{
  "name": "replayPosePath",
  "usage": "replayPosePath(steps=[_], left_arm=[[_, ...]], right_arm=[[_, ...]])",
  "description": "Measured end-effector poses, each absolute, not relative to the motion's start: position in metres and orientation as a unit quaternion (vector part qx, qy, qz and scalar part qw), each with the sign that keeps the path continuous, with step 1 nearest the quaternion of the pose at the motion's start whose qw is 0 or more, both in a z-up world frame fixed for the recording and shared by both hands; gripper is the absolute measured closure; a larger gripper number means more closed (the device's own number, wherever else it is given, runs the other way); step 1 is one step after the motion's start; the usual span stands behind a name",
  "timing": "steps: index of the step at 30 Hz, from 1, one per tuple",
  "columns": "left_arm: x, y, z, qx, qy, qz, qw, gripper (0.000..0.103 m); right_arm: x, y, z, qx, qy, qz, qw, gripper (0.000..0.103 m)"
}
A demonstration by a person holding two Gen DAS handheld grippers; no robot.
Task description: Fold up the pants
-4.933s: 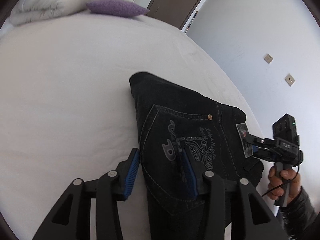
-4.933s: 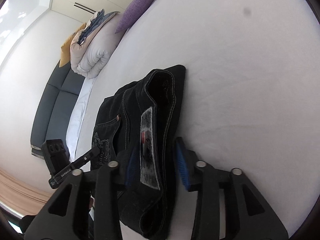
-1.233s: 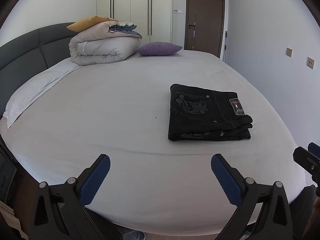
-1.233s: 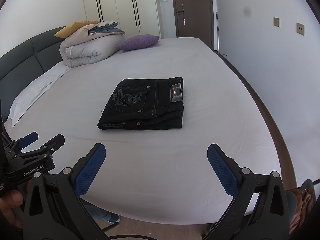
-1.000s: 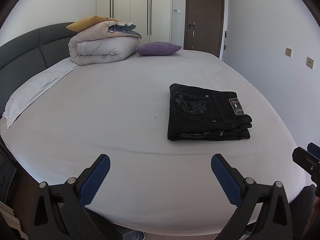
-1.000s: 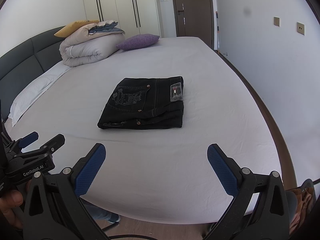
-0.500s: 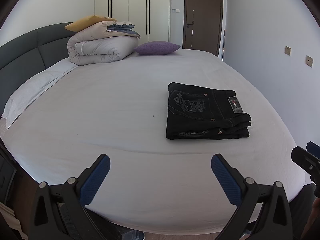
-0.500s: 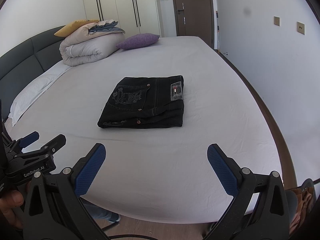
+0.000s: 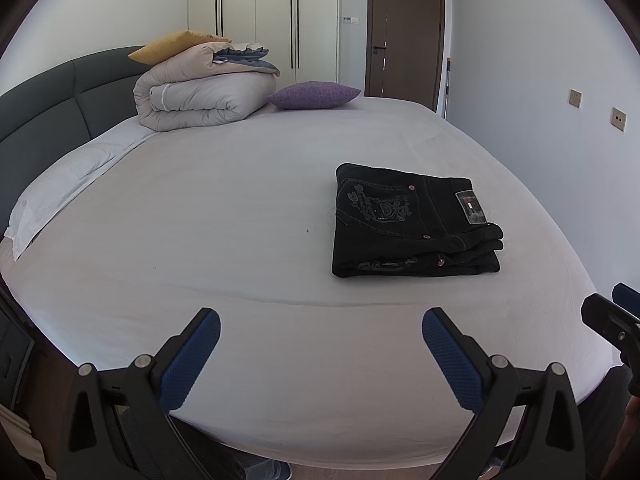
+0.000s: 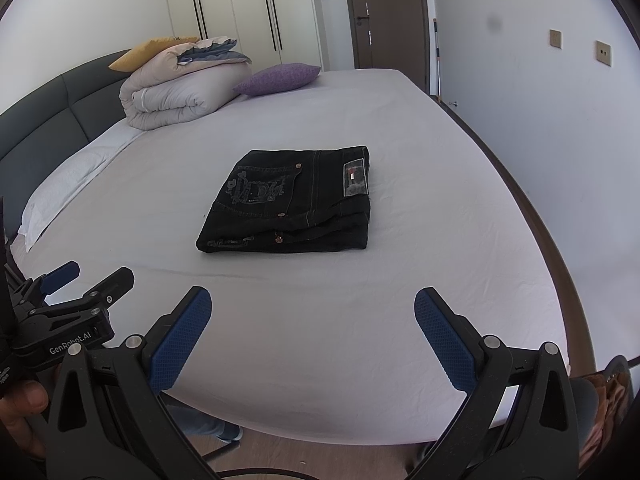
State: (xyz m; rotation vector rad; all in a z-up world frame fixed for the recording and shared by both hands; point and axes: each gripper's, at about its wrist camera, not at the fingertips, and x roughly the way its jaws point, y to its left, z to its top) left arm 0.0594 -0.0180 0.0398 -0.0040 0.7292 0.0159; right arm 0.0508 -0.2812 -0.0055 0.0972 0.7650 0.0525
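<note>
While both tools (image 9: 320,344) (image 10: 312,324) gape wide, black denim pants (image 10: 292,200) lie rectangularly folded on the smooth bed (image 10: 320,312).

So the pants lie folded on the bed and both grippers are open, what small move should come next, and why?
Probably none on the cloth: hold both grippers back and end here. The black jeans lie as a compact folded stack on the bed sheet, edges roughly aligned. The left gripper and right gripper are open, empty, and hang near the bed's front edge, apart from the jeans.
</note>
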Motion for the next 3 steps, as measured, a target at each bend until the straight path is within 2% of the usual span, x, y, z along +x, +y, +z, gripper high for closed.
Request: replayPosePath(steps=[3], left_arm=[[0.0606, -0.0172, 0.0378, -0.005, 0.359, 0.005, 0.933, 0.0]], right_arm=[[0.0513, -0.2823, -0.0054, 0.047, 0.373, 0.026, 0.926, 0.0]])
